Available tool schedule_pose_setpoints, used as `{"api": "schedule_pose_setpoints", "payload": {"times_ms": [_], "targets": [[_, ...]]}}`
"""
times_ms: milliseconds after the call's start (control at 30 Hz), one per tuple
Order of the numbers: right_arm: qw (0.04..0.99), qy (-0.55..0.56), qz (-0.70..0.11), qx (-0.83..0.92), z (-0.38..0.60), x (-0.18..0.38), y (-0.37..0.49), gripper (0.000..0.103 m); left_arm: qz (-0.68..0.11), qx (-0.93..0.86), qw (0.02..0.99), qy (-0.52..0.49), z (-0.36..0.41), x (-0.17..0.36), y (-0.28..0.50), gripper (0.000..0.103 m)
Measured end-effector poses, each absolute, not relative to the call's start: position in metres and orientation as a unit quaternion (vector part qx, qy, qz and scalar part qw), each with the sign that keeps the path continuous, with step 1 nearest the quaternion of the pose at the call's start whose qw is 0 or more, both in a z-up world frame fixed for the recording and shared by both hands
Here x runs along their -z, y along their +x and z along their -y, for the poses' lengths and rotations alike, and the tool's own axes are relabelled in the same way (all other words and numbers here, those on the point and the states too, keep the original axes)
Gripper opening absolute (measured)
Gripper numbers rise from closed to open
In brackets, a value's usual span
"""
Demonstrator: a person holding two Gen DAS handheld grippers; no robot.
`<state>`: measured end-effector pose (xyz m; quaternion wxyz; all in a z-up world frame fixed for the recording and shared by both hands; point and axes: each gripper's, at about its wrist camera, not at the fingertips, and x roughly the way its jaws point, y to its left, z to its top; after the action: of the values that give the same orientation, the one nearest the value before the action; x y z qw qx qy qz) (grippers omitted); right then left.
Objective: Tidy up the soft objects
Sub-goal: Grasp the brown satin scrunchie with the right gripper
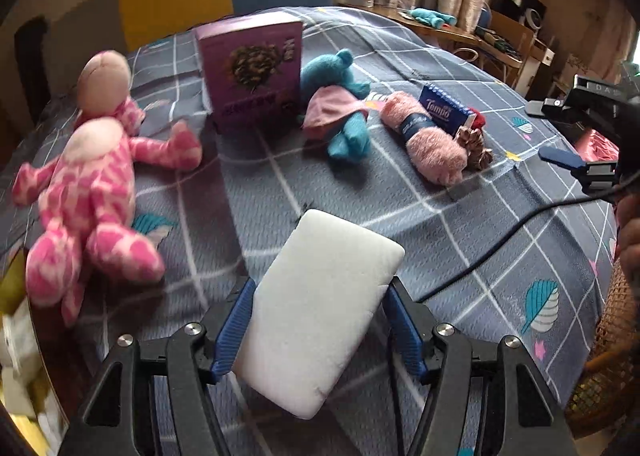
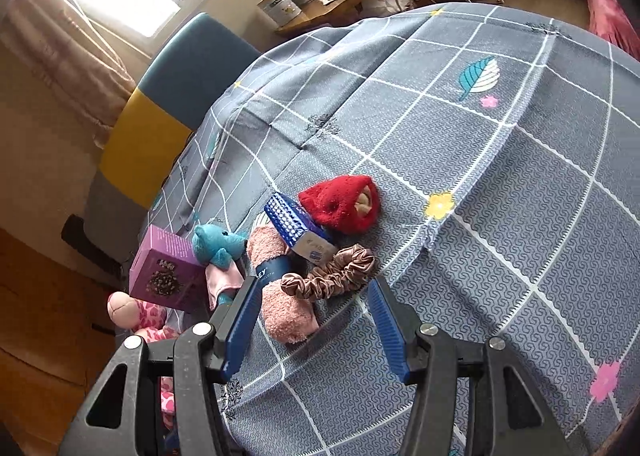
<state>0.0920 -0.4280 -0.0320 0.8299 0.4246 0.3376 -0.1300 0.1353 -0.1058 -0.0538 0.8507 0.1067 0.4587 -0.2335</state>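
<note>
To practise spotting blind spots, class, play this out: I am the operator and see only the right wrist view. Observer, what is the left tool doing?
Observer: The left tool is clamped on a white foam block.
Operator: What lies past the purple box?
Observer: A pink spotted plush sprawls full length on the cloth beside it.
Operator: What does the blue pack say?
Observer: Its front reads Tempo.
</note>
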Motion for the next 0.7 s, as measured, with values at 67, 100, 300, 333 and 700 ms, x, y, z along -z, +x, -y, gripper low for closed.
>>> {"api": "schedule_pose_setpoints", "payload": {"times_ms": [67,100,300,333,700], "targets": [[0.826,0.432,-0.334,0.140,0.432,0.034,0.089,0.056,-0.469,0.214,0.850,0.111,0.096,0.070,0.123,0.066],[0.825,0.433,-0.333,0.146,0.433,0.034,0.087,0.056,-0.472,0.208,0.849,0.116,0.094,0.078,0.119,0.066],[0.824,0.418,-0.350,0.155,0.430,0.037,0.091,0.056,-0.438,0.200,0.864,0.147,0.101,0.087,0.108,0.067],[0.823,0.417,-0.356,0.150,0.428,0.039,0.094,0.056,-0.436,0.202,0.865,0.142,0.099,0.087,0.108,0.067],[0.843,0.319,-0.417,0.116,0.396,0.038,0.157,0.056,-0.430,0.211,0.870,0.120,0.092,0.086,0.108,0.067]]}}
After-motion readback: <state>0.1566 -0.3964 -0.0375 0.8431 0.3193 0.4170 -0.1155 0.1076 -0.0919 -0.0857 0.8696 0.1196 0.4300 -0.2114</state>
